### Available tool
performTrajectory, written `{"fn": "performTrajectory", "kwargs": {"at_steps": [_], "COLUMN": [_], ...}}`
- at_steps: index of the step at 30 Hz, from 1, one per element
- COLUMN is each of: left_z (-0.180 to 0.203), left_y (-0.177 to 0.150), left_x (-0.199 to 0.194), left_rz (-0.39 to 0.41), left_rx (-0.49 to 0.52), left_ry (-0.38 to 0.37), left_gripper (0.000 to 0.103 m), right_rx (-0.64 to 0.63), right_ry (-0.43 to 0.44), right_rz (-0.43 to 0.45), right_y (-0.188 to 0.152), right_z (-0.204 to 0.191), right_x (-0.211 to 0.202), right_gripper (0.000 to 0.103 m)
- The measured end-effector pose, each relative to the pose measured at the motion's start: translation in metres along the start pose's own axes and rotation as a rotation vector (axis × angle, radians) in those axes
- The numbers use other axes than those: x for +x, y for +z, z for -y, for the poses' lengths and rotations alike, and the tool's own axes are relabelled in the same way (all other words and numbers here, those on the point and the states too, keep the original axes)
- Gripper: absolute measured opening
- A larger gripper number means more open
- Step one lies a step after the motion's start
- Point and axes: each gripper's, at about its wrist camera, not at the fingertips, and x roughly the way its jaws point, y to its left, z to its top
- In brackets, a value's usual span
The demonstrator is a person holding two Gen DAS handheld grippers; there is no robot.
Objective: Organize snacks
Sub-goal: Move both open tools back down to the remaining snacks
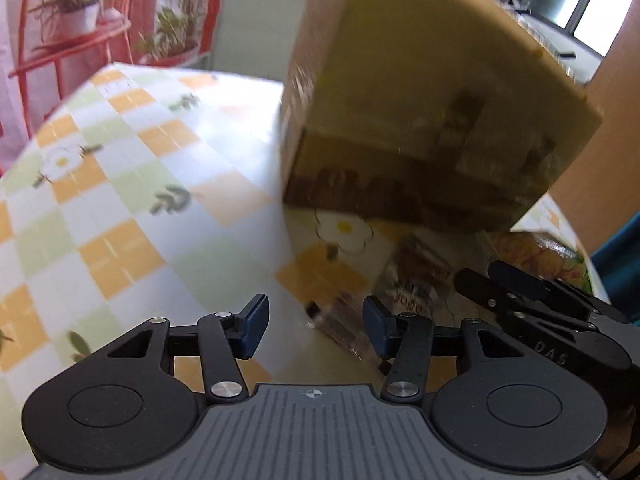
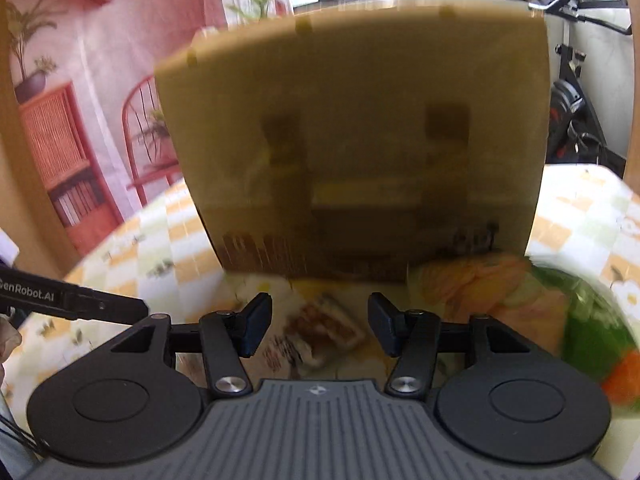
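- big cardboard box (image 2: 352,152) stands on the checked tablecloth (image 1: 120,184), filling the 12 o'clock half of the right wrist view; can't tell what's inside, only its outer walls show and it's blurry
- small clear-wrapped snack (image 2: 320,332) lies on the cloth just in front of the box
- chip bag (image 2: 520,300), orange and green, sits at 3 o'clock of the snack, beside the box's corner
- right gripper (image 2: 318,326): jaws partly open, holding nothing, the snack showing in the gap below
- left gripper (image 1: 316,326): jaws partly open, empty, with the snack (image 1: 404,300) at about 1 o'clock of them
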Motion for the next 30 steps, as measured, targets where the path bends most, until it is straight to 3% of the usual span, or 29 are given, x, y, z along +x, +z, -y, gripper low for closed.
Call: {"fn": "performTrajectory", "kwargs": {"at_steps": [9, 16, 17, 19, 30], "left_z": [0.01, 0.027, 0.03, 0.036, 0.045], "left_y": [-0.015, -0.013, -0.015, -0.016, -0.018], "left_x": [0.016, 0.026, 0.028, 0.03, 0.031], "left_rz": [-0.039, -0.018, -0.013, -0.008, 0.03], "left_rx": [-0.019, 0.005, 0.017, 0.049, 0.119], "left_ry": [0.012, 0.045, 0.047, 0.087, 0.119], "left_gripper": [0.054, 0.052, 0.049, 0.03, 0.025], "right_rx": [-0.047, -0.07, -0.073, -0.073, -0.077], "right_ry": [-0.027, -0.029, -0.029, -0.025, 0.003], "right_rz": [-0.001, 0.025, 0.028, 0.032, 0.03], "right_y": [-0.024, -0.032, -0.033, -0.033, -0.036], "right_z": [0.001, 0.001, 0.001, 0.001, 0.002], "right_x": [0.011, 0.011, 0.011, 0.011, 0.008], "right_gripper": [0.055, 0.055, 0.055, 0.055, 0.055]}}
